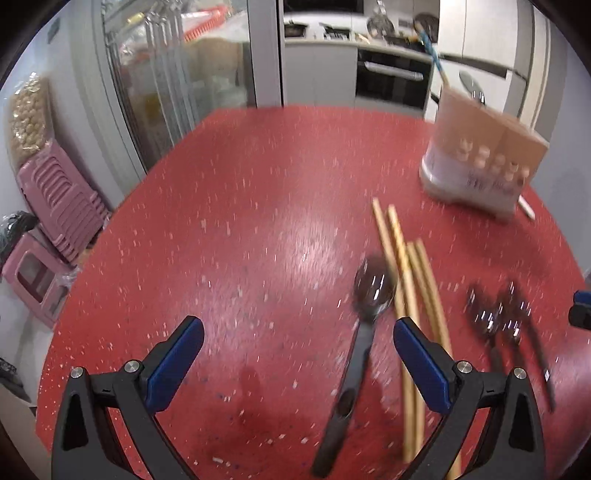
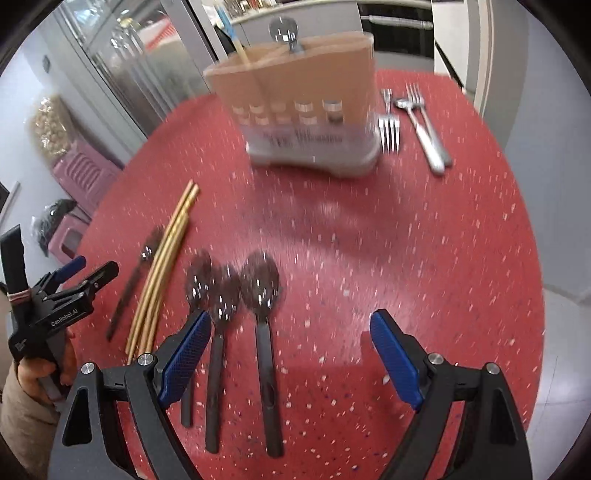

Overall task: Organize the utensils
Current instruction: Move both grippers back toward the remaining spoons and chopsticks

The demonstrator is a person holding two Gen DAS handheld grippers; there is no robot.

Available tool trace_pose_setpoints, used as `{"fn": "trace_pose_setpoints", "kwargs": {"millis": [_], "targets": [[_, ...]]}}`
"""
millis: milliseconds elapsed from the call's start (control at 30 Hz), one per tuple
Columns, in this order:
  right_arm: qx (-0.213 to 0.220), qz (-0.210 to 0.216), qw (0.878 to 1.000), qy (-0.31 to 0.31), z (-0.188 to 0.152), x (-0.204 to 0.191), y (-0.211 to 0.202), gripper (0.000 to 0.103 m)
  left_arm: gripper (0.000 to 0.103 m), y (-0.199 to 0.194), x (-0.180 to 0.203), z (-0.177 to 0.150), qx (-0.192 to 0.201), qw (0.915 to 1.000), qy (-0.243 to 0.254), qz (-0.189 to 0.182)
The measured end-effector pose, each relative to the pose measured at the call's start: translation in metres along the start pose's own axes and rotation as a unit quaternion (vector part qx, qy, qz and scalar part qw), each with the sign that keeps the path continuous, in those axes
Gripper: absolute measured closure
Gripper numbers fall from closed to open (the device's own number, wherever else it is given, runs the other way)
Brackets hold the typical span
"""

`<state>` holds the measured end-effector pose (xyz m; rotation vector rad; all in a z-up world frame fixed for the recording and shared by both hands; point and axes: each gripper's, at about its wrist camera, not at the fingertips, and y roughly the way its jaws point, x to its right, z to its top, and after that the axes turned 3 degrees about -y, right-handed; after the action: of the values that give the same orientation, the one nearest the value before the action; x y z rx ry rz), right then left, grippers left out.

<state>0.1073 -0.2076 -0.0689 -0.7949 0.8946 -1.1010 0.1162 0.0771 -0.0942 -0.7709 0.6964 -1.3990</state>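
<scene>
1. Left wrist view: we are holding the left gripper [image 1: 297, 362] wide open and empty above the red table [image 1: 240, 221], with one dark spoon [image 1: 364, 317] lying between its fingers and four wooden chopsticks [image 1: 410, 295] just beside that spoon.
2. Right wrist view: we are keeping the right gripper [image 2: 290, 354] spread apart as well, gripping nothing, over three dark spoons [image 2: 236, 291] lying side by side on the table.
3. We are seeing the utensil holder [image 2: 295, 107] standing at the far side of the table, well apart from both grippers. It is already carrying a spoon [image 2: 284, 31] and a blue-topped stick [image 2: 231, 31], so we are judging that a small part of the sorting is done.
4. We are still finding most pieces loose: the four dark spoons, the chopsticks, and silver forks [image 2: 391, 125] with another silver piece [image 2: 424, 129] lying beside the holder on its right.
5. We are reckoning the task is at an early stage, with a spoon pickup looking like the next step; blur is hiding finer detail.
</scene>
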Motion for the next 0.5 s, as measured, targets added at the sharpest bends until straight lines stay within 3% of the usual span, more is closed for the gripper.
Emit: {"fn": "trace_pose_setpoints", "kwargs": {"millis": [300, 500], "targets": [[-0.046, -0.035, 0.998, -0.020, -0.010, -0.005, 0.020, 0.015, 0.000, 0.025, -0.005, -0.005, -0.026, 0.9988, 0.039, 0.008], [-0.070, -0.048, 0.996, -0.034, -0.010, -0.013, 0.033, 0.032, 0.000, 0.037, 0.001, 0.006, -0.033, 0.9978, 0.057, 0.009]]}}
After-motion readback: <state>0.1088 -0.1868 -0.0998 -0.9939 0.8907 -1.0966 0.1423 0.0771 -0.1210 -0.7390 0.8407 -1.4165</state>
